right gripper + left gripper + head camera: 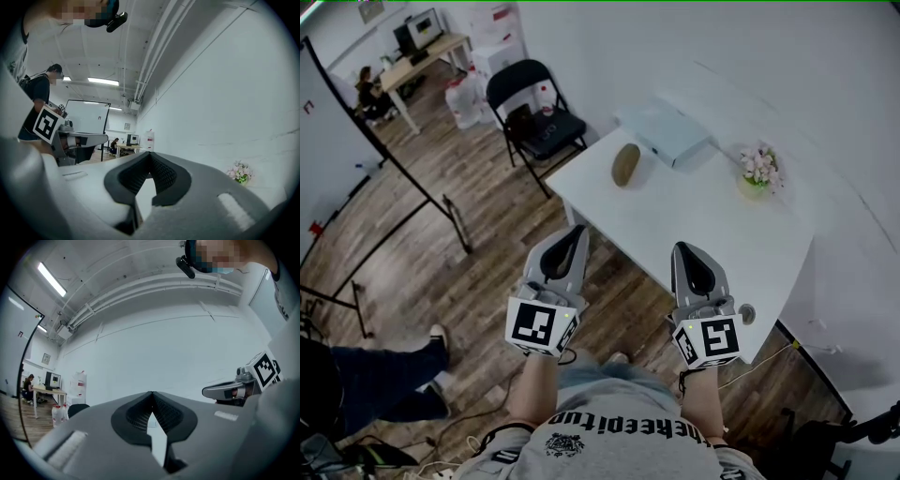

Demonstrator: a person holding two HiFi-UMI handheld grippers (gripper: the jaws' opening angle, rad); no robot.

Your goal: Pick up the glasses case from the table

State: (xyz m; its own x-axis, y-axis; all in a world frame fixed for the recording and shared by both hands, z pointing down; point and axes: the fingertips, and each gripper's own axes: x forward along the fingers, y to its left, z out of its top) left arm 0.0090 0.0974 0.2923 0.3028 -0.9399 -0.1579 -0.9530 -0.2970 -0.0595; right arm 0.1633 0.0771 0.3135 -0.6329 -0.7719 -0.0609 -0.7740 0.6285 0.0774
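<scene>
Evidently, you had not yet reached the work. The glasses case (pixel 625 164) lay untouched on the far-left part of the white table (pixel 703 234), close to its left edge. It sat just left of a flat white box (pixel 667 132) and well apart from both tools. It was a brown, oval, pebble-shaped item with a matt, faintly mottled skin. I judged it rigid and rounded, so it would call for jaws spread across its narrow width.

In the head view, you held the left gripper (pixel 577 231) just short of the table's near-left edge. The right gripper (pixel 682 249) showed against the table's near edge. Both pointed toward the far side, presumably to line up an approach. Their shells were smooth grey moulded plastic, each carrying a marker cube.

In the left gripper view, the dark ribbed pads (pixel 136 416) met at the tips with nothing between them. The right gripper view showed the same: pads (pixel 161 171) together and empty. Neither tool was therefore ready to take the case; one would need opening first.

A small pot of pink flowers (pixel 760 169) stood at the table's far right, clear of the likely path. A black folding chair (pixel 534 117) stood beyond the far-left corner.
</scene>
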